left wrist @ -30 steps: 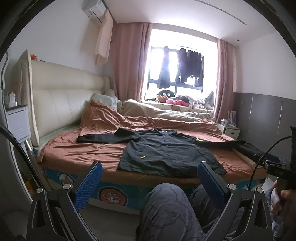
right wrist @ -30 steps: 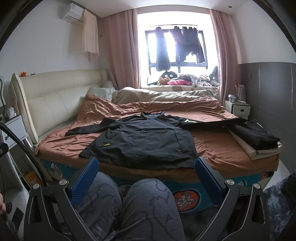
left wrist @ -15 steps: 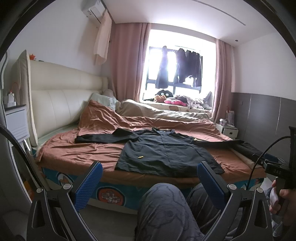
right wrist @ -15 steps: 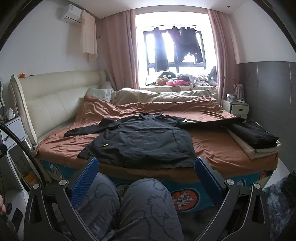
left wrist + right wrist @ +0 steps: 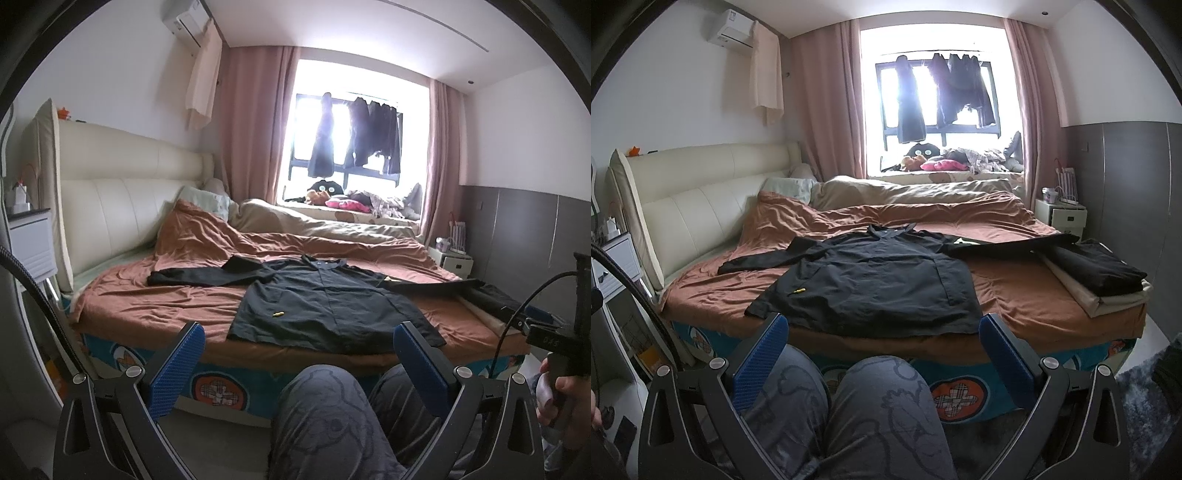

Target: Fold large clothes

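Clearly nothing is in hand yet: the left gripper [image 5: 299, 354] and the right gripper [image 5: 882, 347] both have their jaws spread wide and hold nothing, hanging low in frame over the person's knees [image 5: 886, 402], short of the bed [image 5: 1015, 299].

The black jacket [image 5: 871, 288] lies flat on the rust-brown cover at the centre of both views, collar toward the window, hem along the near edge of the bed, one sleeve stretched toward the left of the frame and the other toward the right. It looks like thin woven cloth, so I judge it light, limp and a little slippery: it will sag and drag unless pinched at two points. Good holds would be the hem corners nearest the grippers, or a sleeve cuff and its shoulder, to bring each sleeve in over the body first. A small yellow object [image 5: 277, 314] rests on the jacket's front, left of centre, and may roll or get trapped in a fold.

For room, the right sleeve's end reaches the folded stack [image 5: 1100, 277] at the right edge of the bed, so that side is tight. The left side and the far part of the cover offer open space. The hem sits close to the drop-off, so cloth pulled toward the knees could slide off.
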The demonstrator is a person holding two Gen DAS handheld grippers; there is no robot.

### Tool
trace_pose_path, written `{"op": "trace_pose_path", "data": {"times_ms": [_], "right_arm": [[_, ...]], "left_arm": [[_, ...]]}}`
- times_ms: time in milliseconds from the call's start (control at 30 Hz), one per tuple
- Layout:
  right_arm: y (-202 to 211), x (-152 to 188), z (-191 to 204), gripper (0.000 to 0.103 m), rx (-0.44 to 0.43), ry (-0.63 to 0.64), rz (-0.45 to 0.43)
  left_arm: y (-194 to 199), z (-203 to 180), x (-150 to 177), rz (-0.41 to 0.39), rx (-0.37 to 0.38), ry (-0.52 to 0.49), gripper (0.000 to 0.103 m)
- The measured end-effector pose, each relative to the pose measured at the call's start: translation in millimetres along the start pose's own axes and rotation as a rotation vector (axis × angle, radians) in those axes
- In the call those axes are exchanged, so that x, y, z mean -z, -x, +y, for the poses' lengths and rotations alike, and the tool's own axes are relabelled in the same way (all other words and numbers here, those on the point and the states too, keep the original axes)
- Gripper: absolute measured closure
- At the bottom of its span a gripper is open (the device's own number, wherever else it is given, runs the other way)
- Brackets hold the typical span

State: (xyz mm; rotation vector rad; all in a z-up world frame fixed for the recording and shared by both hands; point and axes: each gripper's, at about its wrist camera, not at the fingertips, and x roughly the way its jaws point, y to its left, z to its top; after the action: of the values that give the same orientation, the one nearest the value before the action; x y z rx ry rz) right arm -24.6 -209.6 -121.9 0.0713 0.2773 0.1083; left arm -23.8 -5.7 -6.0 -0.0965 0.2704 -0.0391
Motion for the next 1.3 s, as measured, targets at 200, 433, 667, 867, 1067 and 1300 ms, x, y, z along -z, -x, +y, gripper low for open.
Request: {"op": "trace_pose_path", "data": {"times_ms": [200, 433, 667, 867, 1067, 1300], "right_arm": [[5, 1, -1, 0.000, 0.011, -0.003, -0.011], [10, 1, -1, 0.000, 0.011, -0.001, -0.018], [3, -3, 2, 0.000, 0.000, 0.016, -0.015], [-13, -10, 4, 0.000, -0.012, 0.021, -0.007], [-38, -19, 8, 0.000, -0.018, 0.035, 0.009], [-90, -36, 11, 0.000, -0.038, 0.057, 0.047]], "left_arm": [[0, -1, -2, -0.001, 0.000, 0.000, 0.001], [4, 1, 0, -0.017, 0.005, 0.011, 0.001], [7, 4, 2, -0.028, -0.003, 0.021, 0.001], [1, 13, -3, -0.024, -0.020, 0.042, 0.001], [-17, 22, -8, -0.014, -0.034, 0.056, 0.001], [-68, 40, -12, 0.039, -0.053, 0.093, 0.001]]}}
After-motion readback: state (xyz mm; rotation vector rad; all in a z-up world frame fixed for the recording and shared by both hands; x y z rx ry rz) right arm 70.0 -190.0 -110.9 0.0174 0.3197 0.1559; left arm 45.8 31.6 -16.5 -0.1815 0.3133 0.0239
